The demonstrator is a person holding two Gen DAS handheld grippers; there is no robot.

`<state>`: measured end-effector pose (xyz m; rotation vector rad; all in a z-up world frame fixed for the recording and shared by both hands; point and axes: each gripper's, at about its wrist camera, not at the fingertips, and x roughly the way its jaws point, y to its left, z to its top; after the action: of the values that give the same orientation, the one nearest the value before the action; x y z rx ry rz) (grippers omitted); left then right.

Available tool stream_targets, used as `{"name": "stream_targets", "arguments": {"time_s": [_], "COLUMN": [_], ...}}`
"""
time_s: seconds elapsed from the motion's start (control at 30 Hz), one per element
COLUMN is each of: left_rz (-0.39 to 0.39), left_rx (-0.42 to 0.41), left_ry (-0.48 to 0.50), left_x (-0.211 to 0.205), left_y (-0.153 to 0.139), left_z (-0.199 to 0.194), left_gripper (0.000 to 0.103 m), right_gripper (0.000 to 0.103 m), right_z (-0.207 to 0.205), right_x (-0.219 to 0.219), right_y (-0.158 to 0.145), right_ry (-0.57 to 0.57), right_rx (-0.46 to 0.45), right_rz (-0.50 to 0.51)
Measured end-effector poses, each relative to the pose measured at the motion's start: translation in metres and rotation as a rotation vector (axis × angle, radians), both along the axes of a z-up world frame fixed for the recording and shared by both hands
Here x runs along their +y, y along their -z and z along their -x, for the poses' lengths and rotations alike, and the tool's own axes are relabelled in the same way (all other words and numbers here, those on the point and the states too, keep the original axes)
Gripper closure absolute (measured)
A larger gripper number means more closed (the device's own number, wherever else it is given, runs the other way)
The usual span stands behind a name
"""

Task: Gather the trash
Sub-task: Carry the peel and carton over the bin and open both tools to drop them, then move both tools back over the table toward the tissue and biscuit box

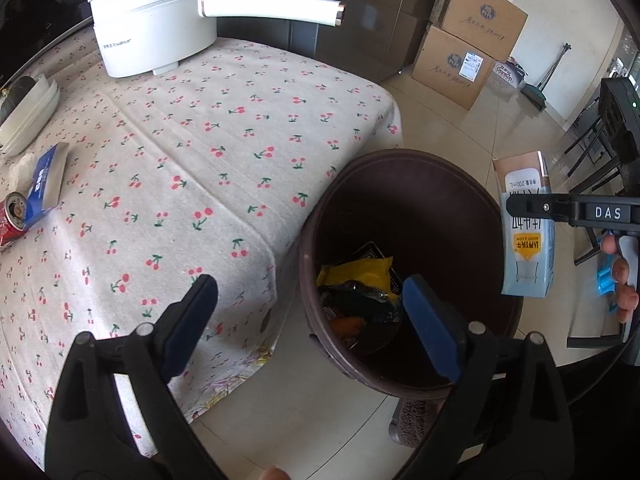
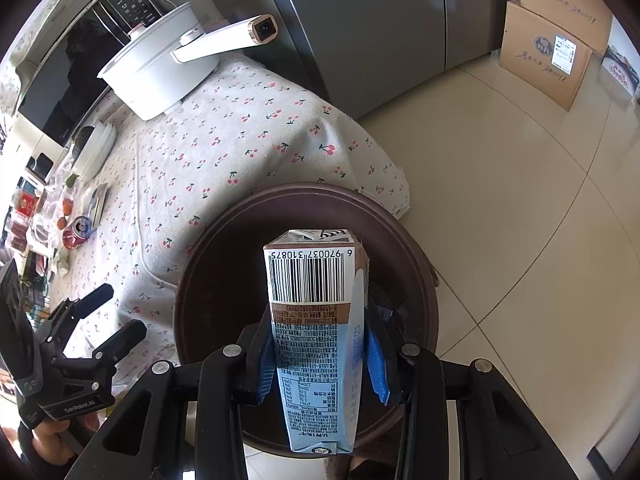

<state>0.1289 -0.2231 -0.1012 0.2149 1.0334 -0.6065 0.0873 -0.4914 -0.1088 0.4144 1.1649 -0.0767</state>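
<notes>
A dark brown trash bin [image 1: 400, 168] stands on the floor beside the table corner, with a yellow wrapper [image 1: 360, 276] and other dark scraps at its bottom. My left gripper [image 1: 310, 296] hangs open over the bin's near-left rim with nothing between its blue pads. My right gripper [image 2: 318, 332] is shut on a light blue milk carton [image 2: 316, 360], held upright above the bin [image 2: 208, 260]. The left wrist view shows the carton [image 1: 528, 240] over the bin's right edge. A red can [image 1: 12, 220] and a blue packet [image 1: 46, 184] lie on the table at the far left.
The table wears a cherry-print cloth [image 1: 200, 140]. A white electric pot [image 1: 156, 28] with a long handle and a stack of white plates [image 1: 28, 116] stand at the back. Cardboard boxes [image 1: 472, 40] sit on the tiled floor, dark chairs [image 1: 592, 148] at right.
</notes>
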Motion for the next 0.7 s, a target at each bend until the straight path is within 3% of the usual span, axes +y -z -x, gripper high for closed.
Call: {"name": "stream_targets", "arguments": {"time_s": [0.07, 0.13, 0.17, 0.7], "left_rz": [-0.003, -0.002, 0.000, 0.038], "left_rx": [-0.009, -0.018, -0.021, -0.062], "left_ry": [-0.018, -0.033, -0.041, -0.186], "left_x": [0.005, 0.010, 0.013, 0.068], "left_y": [-0.002, -0.005, -0.006, -0.029], "left_z": [-0.002, -0.004, -0.005, -0.019], "left_gripper": [0.007, 0.006, 0.006, 0.005], "right_gripper": [0.059, 0.019, 0.015, 0.015], "right_z": [0.000, -0.001, -0.001, -0.016], "right_x": [0.001, 0.002, 0.002, 0.061], "right_y": [0.000, -0.002, -0.004, -0.053], "right_ry": [0.008, 0.016, 0.023, -0.088], "right_rx": [-0.002, -0.008, -0.017, -0.186], "right_rz": [-0.013, -0.028, -0.031, 0.162]}}
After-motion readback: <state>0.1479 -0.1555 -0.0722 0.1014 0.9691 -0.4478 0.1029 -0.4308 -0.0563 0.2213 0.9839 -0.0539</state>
